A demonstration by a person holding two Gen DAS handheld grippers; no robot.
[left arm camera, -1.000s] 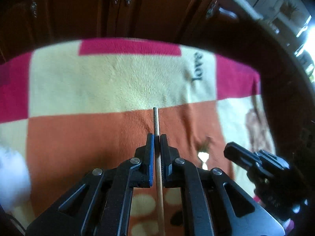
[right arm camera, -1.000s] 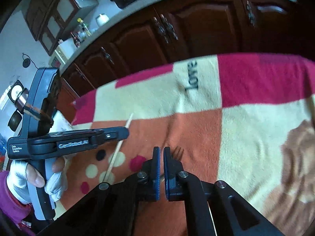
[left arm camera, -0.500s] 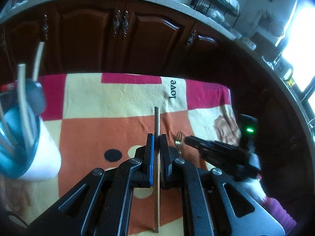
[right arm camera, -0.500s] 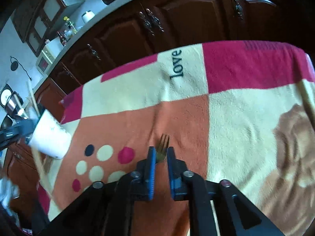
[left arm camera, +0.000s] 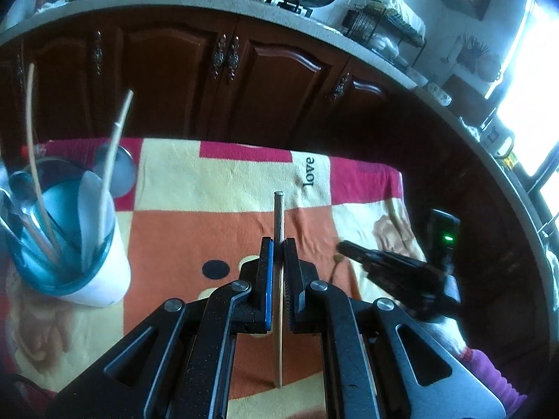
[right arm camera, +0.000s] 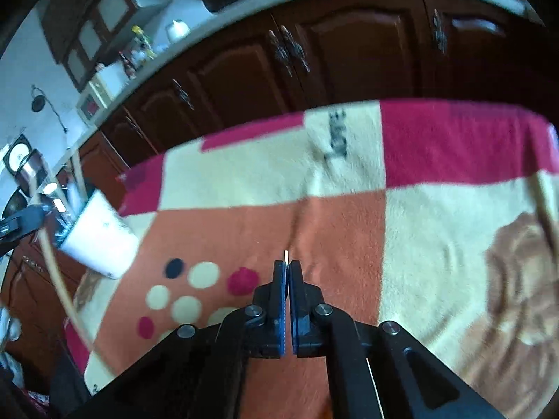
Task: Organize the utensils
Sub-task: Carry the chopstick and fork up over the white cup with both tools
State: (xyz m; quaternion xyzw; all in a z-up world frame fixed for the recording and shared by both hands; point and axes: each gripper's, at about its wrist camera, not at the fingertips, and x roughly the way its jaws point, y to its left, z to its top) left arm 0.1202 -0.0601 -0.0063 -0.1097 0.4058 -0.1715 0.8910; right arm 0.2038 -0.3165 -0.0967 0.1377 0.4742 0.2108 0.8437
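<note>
My left gripper (left arm camera: 278, 244) is shut on a wooden chopstick (left arm camera: 278, 216) and holds it above the checkered blanket (left arm camera: 227, 181). A white cup with a blue inside (left arm camera: 70, 244) stands at the left and holds several chopsticks and a spoon; it also shows in the right wrist view (right arm camera: 97, 241). My right gripper (right arm camera: 287, 267) is shut on a gold fork (right arm camera: 286, 256), edge-on between the pads; the fork (left arm camera: 337, 262) hangs from it in the left wrist view. The left-held chopstick (right arm camera: 66, 293) shows at the left of the right wrist view.
Dark wooden cabinets (left arm camera: 244, 80) run behind the blanket under a counter with pans and a dish rack (left arm camera: 384, 24). Another chopstick (right arm camera: 545, 209) lies near the blanket's right edge.
My right gripper has closed on the fork and lifted it off the blanket. My left gripper has risen and drawn back with the chopstick, bringing the cup into view at the left.
</note>
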